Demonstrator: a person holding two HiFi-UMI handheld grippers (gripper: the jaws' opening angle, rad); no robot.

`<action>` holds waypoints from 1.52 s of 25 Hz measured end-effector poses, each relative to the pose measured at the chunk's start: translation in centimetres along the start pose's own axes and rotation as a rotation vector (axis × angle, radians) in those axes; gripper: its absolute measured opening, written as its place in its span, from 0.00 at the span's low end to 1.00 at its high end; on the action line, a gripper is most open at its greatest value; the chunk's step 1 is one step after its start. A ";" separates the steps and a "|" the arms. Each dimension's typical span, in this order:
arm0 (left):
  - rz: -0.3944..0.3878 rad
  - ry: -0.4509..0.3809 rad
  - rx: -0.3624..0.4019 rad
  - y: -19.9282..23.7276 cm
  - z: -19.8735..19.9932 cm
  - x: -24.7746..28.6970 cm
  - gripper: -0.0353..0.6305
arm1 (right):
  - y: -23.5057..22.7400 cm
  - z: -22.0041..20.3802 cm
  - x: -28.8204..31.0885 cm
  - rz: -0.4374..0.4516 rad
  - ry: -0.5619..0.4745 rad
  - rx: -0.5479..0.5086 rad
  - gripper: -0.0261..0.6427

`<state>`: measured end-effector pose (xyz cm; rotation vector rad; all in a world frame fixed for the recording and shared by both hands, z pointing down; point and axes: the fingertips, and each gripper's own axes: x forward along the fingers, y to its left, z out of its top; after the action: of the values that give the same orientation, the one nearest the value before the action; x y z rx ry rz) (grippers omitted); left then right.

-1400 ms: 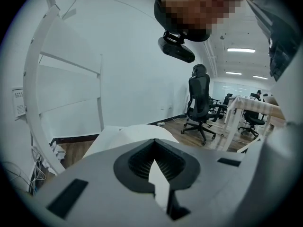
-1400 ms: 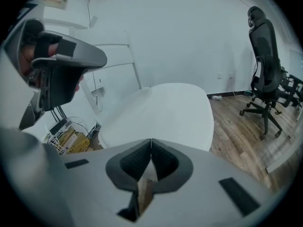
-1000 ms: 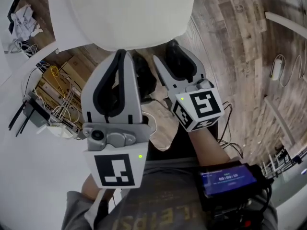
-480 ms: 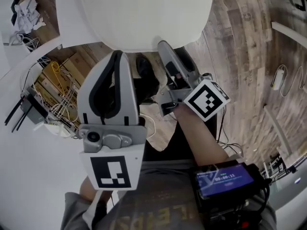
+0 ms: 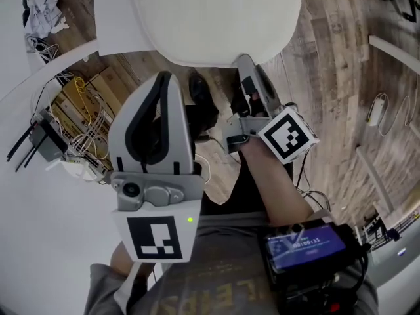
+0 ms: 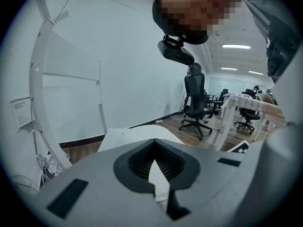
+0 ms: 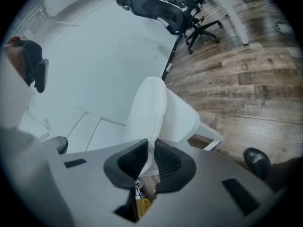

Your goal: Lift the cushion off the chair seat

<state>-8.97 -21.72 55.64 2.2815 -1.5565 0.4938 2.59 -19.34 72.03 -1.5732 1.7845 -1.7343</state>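
Note:
The white cushion (image 5: 210, 12) lies on a white chair seat (image 5: 111, 18) at the top of the head view. My right gripper (image 5: 245, 61) is rolled on its side at the cushion's near edge. Its jaws are closing, and in the right gripper view (image 7: 150, 162) the cushion's edge (image 7: 149, 108) tapers down between the pads. My left gripper (image 5: 164, 76) hangs just below the cushion, with its fingertips together and nothing between them. The left gripper view (image 6: 154, 162) shows the cushion (image 6: 137, 136) just ahead of its jaws.
Tangled cables and boxes (image 5: 72, 110) lie on the floor at left, under a white table edge. Crumpled paper (image 5: 42, 12) sits at the upper left. A black shoe (image 5: 200, 94) stands on the wooden floor (image 5: 341, 77). Black office chairs (image 6: 194, 103) stand farther off.
My right gripper has rolled onto its side, moved up to the cushion's near edge, and drawn its jaws together. The left gripper has shifted slightly towards the cushion.

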 end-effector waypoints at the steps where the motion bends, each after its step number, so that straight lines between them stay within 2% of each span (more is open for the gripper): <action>1: 0.000 -0.006 -0.001 -0.1 0.6 -0.3 0.06 | 0.6 0.4 -0.2 0.001 -0.007 -0.016 0.11; 4: 0.001 -0.020 -0.003 -0.2 2.5 -1.4 0.06 | 2.8 1.6 -0.9 0.001 -0.016 -0.073 0.10; 8: -0.001 -0.053 -0.002 -0.7 6.1 -3.0 0.06 | 7.1 3.6 -1.9 0.021 -0.021 -0.205 0.09; 20: 0.041 -0.200 0.035 -0.4 19.5 -7.8 0.06 | 24.9 11.4 -4.8 0.213 -0.118 -0.550 0.08; 24: 0.062 -0.253 0.051 -0.3 23.9 -9.0 0.06 | 30.1 13.8 -6.8 0.259 -0.148 -0.630 0.08; 26: 0.061 -0.284 0.079 -1.6 23.6 -10.5 0.06 | 30.3 13.8 -9.2 0.288 -0.192 -0.641 0.08; 29: 0.037 -0.336 0.149 -5.3 19.9 -13.2 0.06 | 27.7 12.4 -14.1 0.348 -0.295 -0.633 0.08; 31: 0.028 -0.365 0.173 -7.2 19.3 -14.4 0.06 | 27.9 12.8 -17.1 0.382 -0.349 -0.654 0.08; 34: 0.034 -0.396 0.182 -8.4 21.8 -15.5 0.06 | 31.5 15.0 -20.6 0.431 -0.404 -0.698 0.08; 38: 0.040 -0.481 0.206 -9.7 26.6 -16.9 0.06 | 36.5 18.3 -24.6 0.496 -0.481 -0.748 0.08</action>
<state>-3.14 -16.72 23.59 2.6743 -1.8416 0.1172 7.17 -20.98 24.67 -1.3925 2.3823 -0.4261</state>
